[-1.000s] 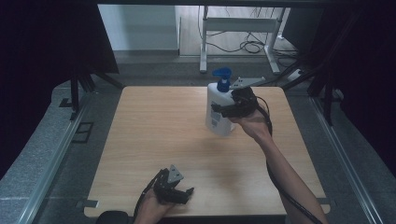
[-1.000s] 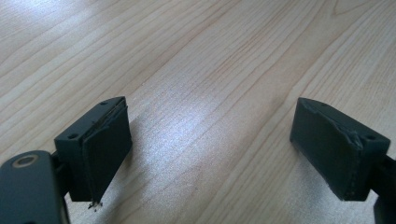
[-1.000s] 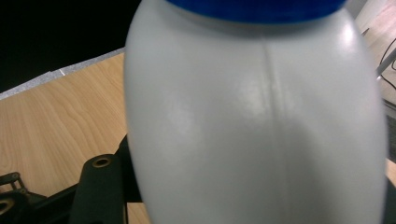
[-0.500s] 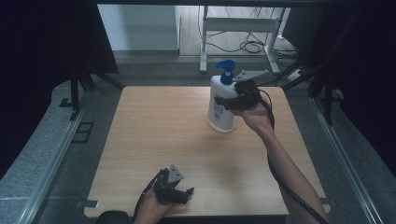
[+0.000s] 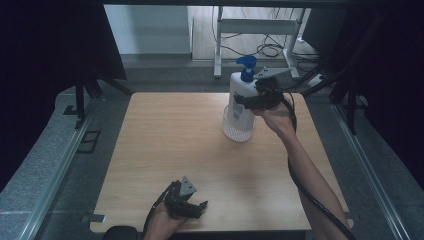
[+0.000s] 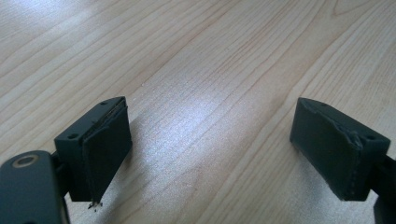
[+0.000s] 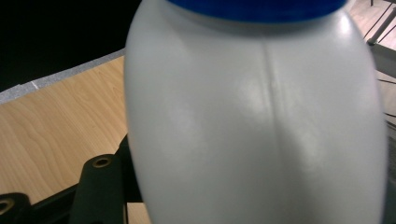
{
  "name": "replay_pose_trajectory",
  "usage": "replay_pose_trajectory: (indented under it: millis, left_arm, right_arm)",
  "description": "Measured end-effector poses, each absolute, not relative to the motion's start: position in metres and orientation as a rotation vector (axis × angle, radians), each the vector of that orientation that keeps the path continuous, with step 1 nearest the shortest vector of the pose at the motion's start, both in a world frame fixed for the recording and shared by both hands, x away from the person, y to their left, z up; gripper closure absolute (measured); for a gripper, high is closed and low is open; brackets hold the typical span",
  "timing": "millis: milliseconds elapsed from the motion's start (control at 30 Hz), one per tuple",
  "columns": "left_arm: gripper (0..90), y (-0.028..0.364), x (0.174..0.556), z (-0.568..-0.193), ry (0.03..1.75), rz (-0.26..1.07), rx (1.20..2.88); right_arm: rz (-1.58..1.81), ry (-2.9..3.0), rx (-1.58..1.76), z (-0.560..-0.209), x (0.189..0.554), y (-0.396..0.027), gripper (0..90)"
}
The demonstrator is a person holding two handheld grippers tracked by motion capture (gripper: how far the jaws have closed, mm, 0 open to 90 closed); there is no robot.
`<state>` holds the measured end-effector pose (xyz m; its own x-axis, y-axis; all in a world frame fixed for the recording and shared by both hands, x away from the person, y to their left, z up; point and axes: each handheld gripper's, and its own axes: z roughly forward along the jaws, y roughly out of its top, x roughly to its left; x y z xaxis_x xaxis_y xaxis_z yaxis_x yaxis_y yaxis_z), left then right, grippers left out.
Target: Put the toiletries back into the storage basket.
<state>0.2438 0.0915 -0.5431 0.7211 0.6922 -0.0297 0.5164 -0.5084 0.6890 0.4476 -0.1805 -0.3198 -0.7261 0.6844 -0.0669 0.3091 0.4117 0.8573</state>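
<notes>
A white pump bottle (image 5: 241,100) with a blue pump head (image 5: 246,67) stands upright at the far right of the wooden table (image 5: 170,150). Its base sits at a clear round cup (image 5: 239,131); I cannot tell whether it rests inside it. My right gripper (image 5: 245,103) comes in from the right and is shut on the bottle's body. In the right gripper view the white bottle (image 7: 257,121) is pressed close to the camera under its blue collar (image 7: 257,9). My left gripper (image 5: 195,207) lies at the table's front edge, open, with only bare wood (image 6: 210,140) between its jaws.
Beyond the table's far edge stand a white metal frame (image 5: 255,27) and loose cables (image 5: 270,50) on the floor. Grey floor and metal rails (image 5: 60,165) flank the table on both sides. The right forearm (image 5: 310,180) crosses the table's right side.
The bottle was tilted a second ago and now stands upright, shifted slightly toward the far edge with the right gripper. The left gripper has stayed put.
</notes>
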Motion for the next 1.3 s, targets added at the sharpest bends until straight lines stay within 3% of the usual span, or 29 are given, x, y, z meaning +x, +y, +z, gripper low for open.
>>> replay_pose_trajectory:
  millis: [700,1300]
  left_arm:
    - [11.9,0.091,0.244,-0.543,0.905,0.326,2.229]
    - [11.9,0.091,0.244,-0.543,0.904,0.327,2.23]
  right_arm:
    - [1.216,2.256,0.848,-0.327,0.478,-0.182,37.8]
    - [1.206,2.262,0.875,-0.36,0.495,-0.184,37.9]
